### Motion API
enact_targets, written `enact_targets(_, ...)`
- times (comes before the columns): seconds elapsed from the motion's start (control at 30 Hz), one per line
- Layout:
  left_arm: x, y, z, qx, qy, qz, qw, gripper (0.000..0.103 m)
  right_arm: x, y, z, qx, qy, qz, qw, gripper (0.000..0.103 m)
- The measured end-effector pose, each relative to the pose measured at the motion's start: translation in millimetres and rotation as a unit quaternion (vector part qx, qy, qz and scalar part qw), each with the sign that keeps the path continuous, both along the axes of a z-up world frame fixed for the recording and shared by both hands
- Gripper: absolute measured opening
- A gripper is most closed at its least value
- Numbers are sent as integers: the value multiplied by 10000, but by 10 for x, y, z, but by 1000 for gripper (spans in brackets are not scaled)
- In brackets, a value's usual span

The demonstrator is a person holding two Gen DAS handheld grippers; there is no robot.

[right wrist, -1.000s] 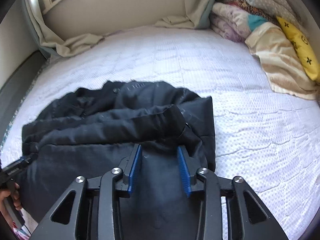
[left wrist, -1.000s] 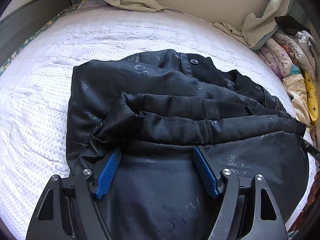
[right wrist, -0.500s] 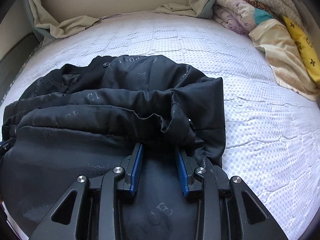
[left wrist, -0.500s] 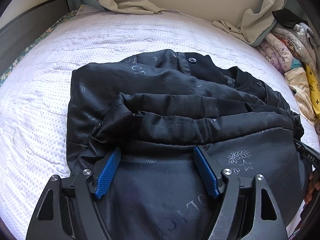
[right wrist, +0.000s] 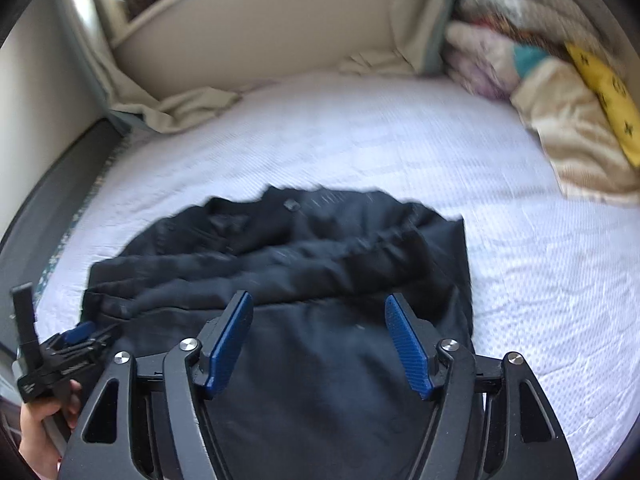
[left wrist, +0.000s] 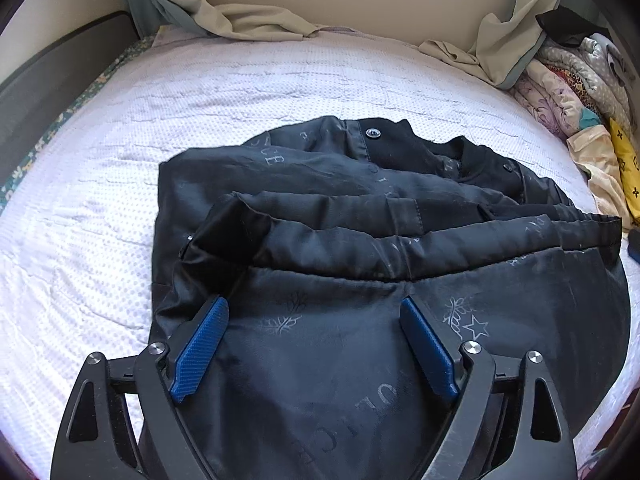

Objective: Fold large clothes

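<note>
A black jacket [left wrist: 360,184] with faint printed letters lies folded across the white mattress [left wrist: 280,80], its hem doubled back in a thick roll. My left gripper [left wrist: 314,308] sits low over the near left part, its jaws opening; cloth lies under them but the pads [left wrist: 200,344] do not pinch it. In the blurred right wrist view my right gripper [right wrist: 319,300] hovers above the jacket [right wrist: 280,256], its jaws also opening, with nothing gripped. The left gripper [right wrist: 76,336], held by a hand [right wrist: 40,432], shows at the jacket's left edge.
Beige cloth [left wrist: 240,20] is bunched along the far wall. A stack of folded blankets [left wrist: 572,92] and a yellow pillow [right wrist: 604,88] fill the right side of the bed. A dark bed frame [left wrist: 52,64] runs down the left. Bare mattress [right wrist: 360,140] lies beyond the jacket.
The right jaws have spread from narrow to wide, and that gripper has lifted up and back from the jacket. The left jaws have widened a little; the left hand stays in place.
</note>
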State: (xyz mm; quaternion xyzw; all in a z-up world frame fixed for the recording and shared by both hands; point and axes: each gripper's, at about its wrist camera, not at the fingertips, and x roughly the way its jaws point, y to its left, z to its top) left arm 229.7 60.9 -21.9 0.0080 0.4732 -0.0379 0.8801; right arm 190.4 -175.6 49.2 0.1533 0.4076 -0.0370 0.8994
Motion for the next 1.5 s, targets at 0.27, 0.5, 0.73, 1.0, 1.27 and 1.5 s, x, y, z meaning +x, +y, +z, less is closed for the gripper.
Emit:
enact_targets(0.27, -108, -24, 172, 152, -215, -9, 9997, 91, 40, 203, 153, 87, -209, 245, 9994, 71)
enact_targets(0.5, -150, 19, 285, 199, -381, 12, 9991, 92, 75, 225, 90, 215, -128, 256, 9994, 72)
enact_targets(0.73, -173, 61, 318, 213, -423, 45, 9989, 94, 116, 242, -38, 367, 98, 324, 9988, 73)
enact_targets(1.0, -198, 185, 404, 89, -548, 200, 9983, 98, 131, 282, -85, 379, 153, 414, 9983, 74)
enact_targets(1.27, -174, 724, 618, -1197, -631, 374, 9901, 102, 127, 311, -72, 542, 119, 606, 9966, 78)
enact_targets(1.5, -103, 1403, 298, -2973, 208, 701, 9520, 102, 110, 368, -89, 578, 198, 852, 9945, 80)
